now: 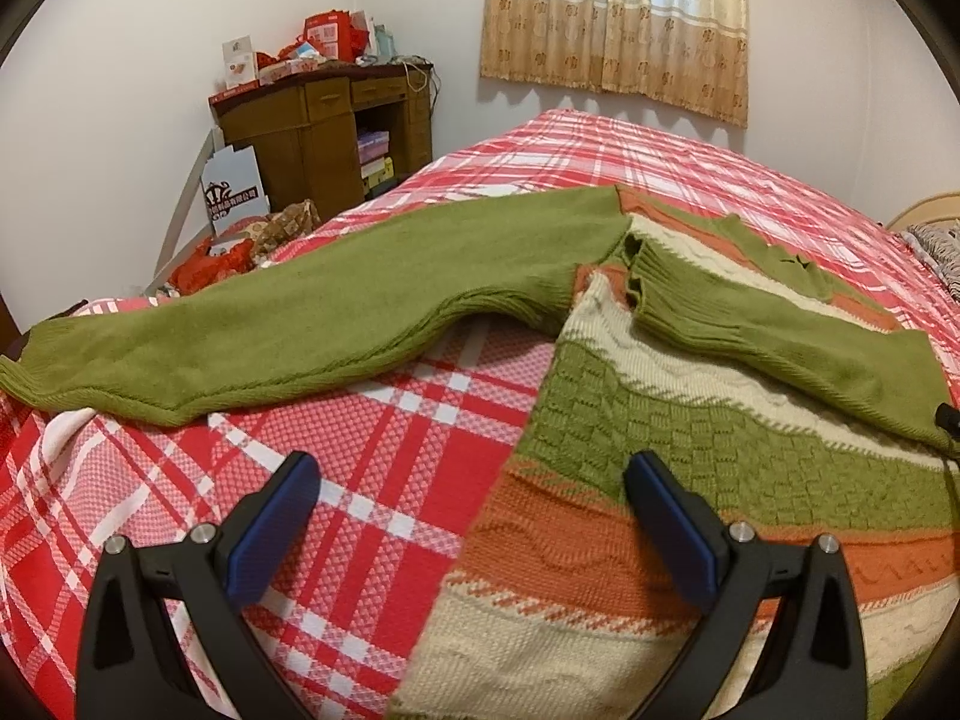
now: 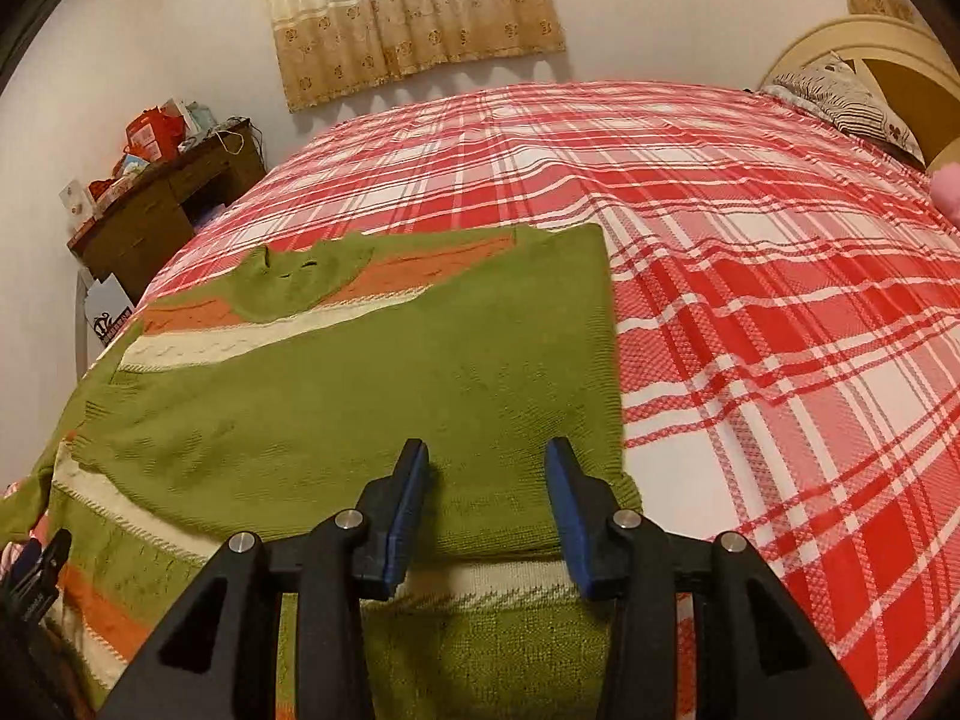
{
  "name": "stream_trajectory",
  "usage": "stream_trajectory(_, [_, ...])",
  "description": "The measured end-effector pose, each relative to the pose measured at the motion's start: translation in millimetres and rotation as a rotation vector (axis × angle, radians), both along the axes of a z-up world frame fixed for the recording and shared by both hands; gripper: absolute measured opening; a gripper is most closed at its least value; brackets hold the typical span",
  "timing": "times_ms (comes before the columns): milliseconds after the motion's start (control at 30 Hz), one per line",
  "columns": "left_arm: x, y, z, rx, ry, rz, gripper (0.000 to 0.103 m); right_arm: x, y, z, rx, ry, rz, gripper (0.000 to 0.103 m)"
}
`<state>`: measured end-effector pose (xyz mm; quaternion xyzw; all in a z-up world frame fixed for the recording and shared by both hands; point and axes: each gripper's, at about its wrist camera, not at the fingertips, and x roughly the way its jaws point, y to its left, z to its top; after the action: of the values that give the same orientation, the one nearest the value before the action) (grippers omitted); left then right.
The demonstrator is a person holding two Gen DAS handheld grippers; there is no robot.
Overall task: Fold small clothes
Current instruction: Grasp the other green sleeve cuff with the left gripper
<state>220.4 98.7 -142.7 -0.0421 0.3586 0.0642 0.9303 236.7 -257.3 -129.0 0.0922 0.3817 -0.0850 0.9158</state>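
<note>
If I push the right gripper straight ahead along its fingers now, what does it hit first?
Most likely the green sleeve folded across the sweater; the right gripper, open and empty, points down onto it. Depth is hard to judge.

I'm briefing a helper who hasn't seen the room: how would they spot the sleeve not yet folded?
Look at the bed with the red plaid cover. A striped sweater lies on it; the unfolded sleeve is the long plain green arm stretched sideways onto the plaid, unlike the other sleeve, laid across the stripes.
</note>
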Motion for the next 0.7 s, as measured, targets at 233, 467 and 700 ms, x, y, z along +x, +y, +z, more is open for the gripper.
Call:
stream_trajectory(233, [-19.1,51.7,27.6,-0.071,-0.01,0.156,0.103,1.1,19.6,1.0,-0.087,-0.002,0.059,0.065])
stream_trajectory(467, [-28.3,184.8,57.5,-0.086,-0.06,0.59,0.101,-5.4,8.1,1.8,0.004,-0.035,0.064,0.065])
stream_trajectory(700, [-2.9,262.5,23.4,-0.271,0.038,0.728,0.068,-1.1,13.9,0.4,-0.035,-0.014,0.069,0.068])
